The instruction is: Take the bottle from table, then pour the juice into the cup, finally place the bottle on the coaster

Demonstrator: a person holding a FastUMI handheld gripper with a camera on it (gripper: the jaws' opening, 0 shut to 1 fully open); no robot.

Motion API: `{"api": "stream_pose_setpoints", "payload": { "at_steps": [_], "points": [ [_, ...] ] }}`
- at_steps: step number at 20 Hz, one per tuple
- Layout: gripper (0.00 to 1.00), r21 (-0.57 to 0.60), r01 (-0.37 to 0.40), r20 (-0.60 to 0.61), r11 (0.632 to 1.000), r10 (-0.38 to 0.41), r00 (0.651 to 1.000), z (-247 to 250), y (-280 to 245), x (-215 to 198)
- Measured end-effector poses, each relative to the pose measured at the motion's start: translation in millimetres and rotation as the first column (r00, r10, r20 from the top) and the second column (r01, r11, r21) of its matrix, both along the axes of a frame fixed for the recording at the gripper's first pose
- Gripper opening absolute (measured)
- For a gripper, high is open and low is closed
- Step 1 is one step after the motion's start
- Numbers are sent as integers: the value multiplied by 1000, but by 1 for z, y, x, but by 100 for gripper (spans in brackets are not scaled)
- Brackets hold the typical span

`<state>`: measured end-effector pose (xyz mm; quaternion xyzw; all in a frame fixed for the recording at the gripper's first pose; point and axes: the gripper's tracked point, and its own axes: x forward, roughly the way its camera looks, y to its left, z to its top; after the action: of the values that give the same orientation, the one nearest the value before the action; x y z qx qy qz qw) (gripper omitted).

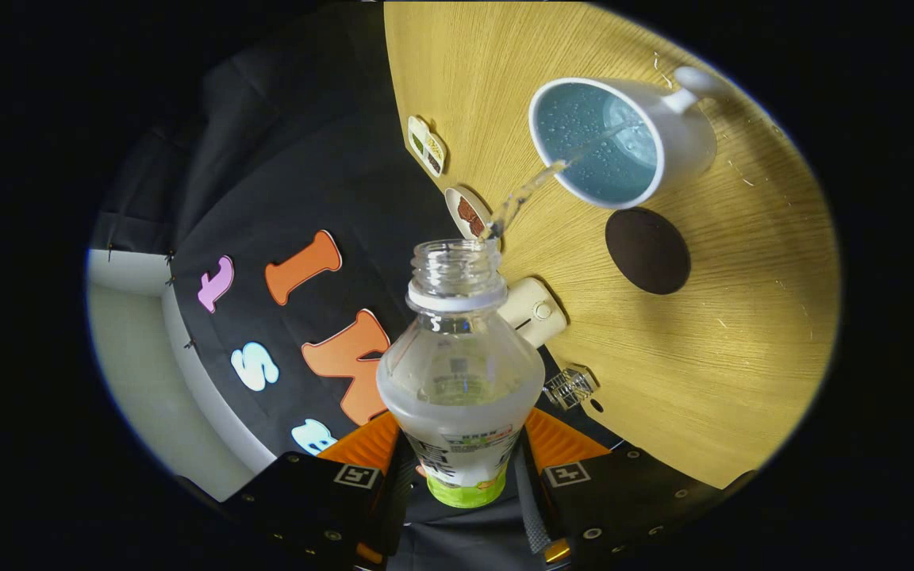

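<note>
Mid-pour, judged from the stream. Hand-held gripper (461,464) clenched on a clear plastic bottle with a white neck ring and a green-edged label (461,381), one finger pressing each side of the labelled lower body. Bottle uncapped, long axis running straight forward along the fingers, open mouth pointing away from them. Whole rig tipped over, so the tabletop appears nearly on edge beyond the bottle.

Thin clear stream (528,190) leaving the bottle mouth and arcing ahead and to the right into a white ceramic cup with a pale blue inside and a handle on its far side (624,139). Cup standing on the table well beyond the fingers; bubbles visible on the liquid already inside. Only a little liquid apparent in the bottle's shoulder.

Round dark brown coaster (647,250) lying flat on the table just beside the cup, on the side nearer the gripper, and bare. Likely next need: righting the bottle, then carrying it forward and right onto that coaster, a shorter reach than the cup.

Light wooden table with visible grain (703,357). Along its near edge, two small flat picture tags (427,145), a cream plastic fitting (534,311) and a small clear clip (570,387). Black cloth wall beyond the table edge, with a pale floor strip (140,349) below.
</note>
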<state>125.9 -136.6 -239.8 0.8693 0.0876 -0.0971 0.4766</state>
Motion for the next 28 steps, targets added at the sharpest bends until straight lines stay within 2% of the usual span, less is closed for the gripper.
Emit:
{"api": "stream_pose_setpoints", "payload": {
  "at_steps": [28],
  "points": [
    [61,177,45,-27,983,-41,999,5,-6,3]
  ]
}}
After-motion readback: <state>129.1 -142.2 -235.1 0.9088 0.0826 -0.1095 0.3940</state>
